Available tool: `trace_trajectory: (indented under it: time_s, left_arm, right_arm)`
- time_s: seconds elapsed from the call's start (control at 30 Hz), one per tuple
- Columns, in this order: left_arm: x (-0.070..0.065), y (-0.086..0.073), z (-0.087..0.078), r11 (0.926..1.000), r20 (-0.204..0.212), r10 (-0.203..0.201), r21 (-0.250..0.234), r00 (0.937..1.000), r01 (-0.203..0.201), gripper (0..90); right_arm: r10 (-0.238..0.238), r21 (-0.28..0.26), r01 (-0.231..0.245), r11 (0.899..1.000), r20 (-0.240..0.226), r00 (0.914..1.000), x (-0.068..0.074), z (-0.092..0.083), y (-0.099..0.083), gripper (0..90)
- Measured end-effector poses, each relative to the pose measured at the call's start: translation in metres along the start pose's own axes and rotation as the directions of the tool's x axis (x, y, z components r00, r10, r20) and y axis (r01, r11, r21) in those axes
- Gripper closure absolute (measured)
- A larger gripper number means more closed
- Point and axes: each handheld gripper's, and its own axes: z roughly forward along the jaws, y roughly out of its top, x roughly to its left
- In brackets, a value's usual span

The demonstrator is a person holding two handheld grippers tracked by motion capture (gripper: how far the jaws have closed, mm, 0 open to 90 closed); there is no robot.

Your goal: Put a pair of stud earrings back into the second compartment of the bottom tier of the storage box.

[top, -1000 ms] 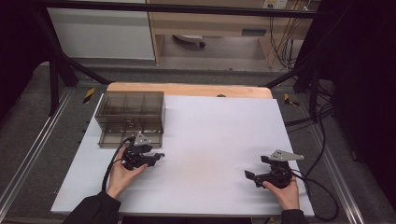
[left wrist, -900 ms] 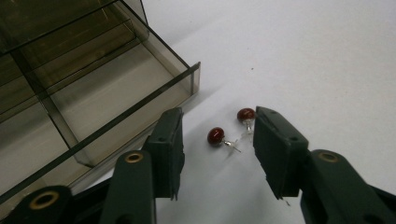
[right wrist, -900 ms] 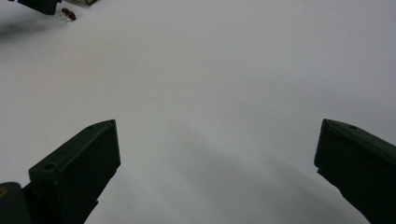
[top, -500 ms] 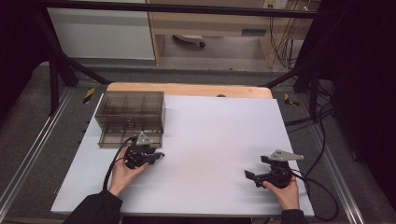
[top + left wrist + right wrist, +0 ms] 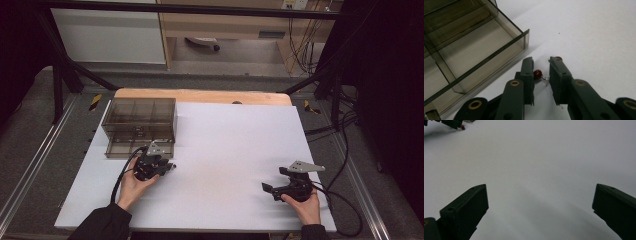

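On the white counter, the left gripper has just been closing around a small red-beaded earring lying just beside the smoky plastic organizer box; whether the pads press it I cannot tell. The right gripper rests well apart, jaws spread, released.

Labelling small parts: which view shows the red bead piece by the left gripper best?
Left gripper view: the red bead on its wire sits between the closing left gripper jaws. Right gripper view shows a far red speck; in the high view it's too small to make out.
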Motion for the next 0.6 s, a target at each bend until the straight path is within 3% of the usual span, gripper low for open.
trace_trajectory:
  time_s: [0.6]
  left_arm:
    - [-0.0002,0.0007,-0.0056,0.9998,-0.010,0.002,-0.019,0.9999,-0.002,74.6]
  right_arm:
    - [0.000,0.001,0.000,1.000,-0.002,1.0000,0.0000,0.0000,0.0000,1.2]
